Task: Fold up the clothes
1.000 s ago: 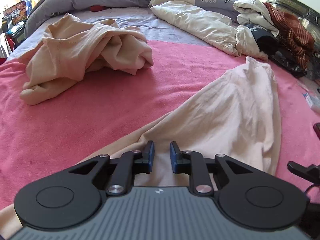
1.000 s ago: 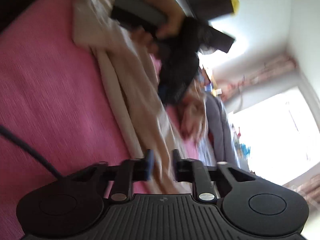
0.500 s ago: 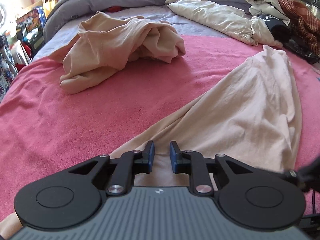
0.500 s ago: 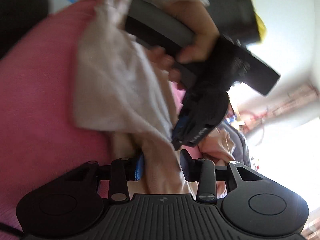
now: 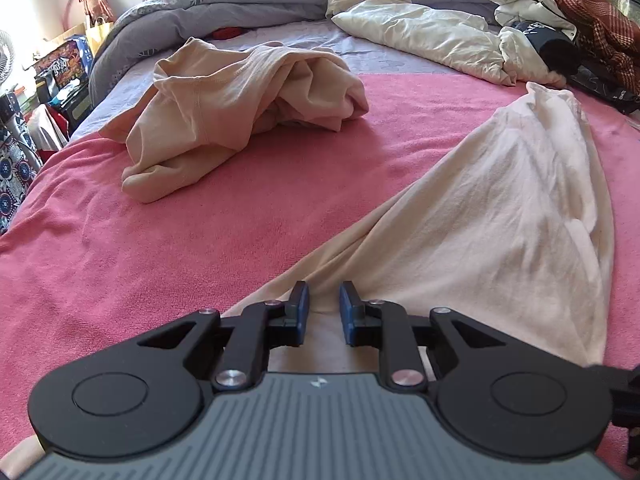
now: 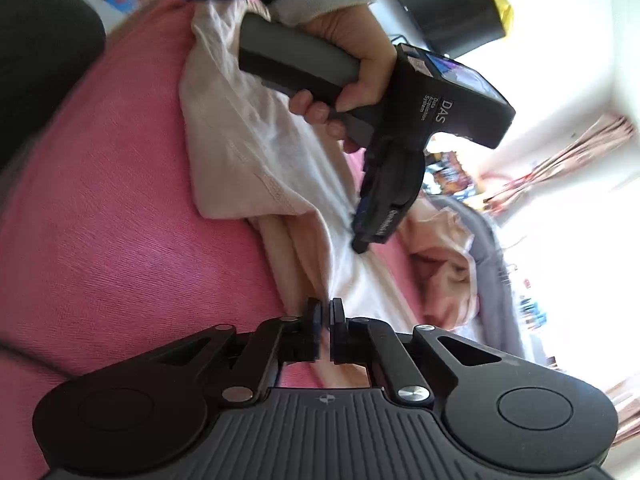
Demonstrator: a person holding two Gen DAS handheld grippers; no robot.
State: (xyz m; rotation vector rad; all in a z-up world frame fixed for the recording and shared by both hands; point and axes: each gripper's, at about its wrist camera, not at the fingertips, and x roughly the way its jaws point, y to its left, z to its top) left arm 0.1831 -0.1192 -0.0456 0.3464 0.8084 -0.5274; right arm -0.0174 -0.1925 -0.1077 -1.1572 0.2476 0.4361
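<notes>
Closing in since a moment ago, the right gripper (image 6: 325, 330) now pinches the pale shirt (image 5: 500, 216). At the shirt's left near edge, the left gripper (image 5: 323, 312) grips cloth too. Both ends held, the fold can start on the pink blanket (image 5: 120, 272).

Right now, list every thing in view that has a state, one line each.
pale garment: spread flat on the pink blanket, bunched at both grippers.
left gripper: part open, garment cloth between its fingers.
right gripper: closing on a fold of the pale garment.
beige garment: crumpled in a heap, unfolded.
pink blanket: spread flat.
cream duvet: rumpled.
</notes>
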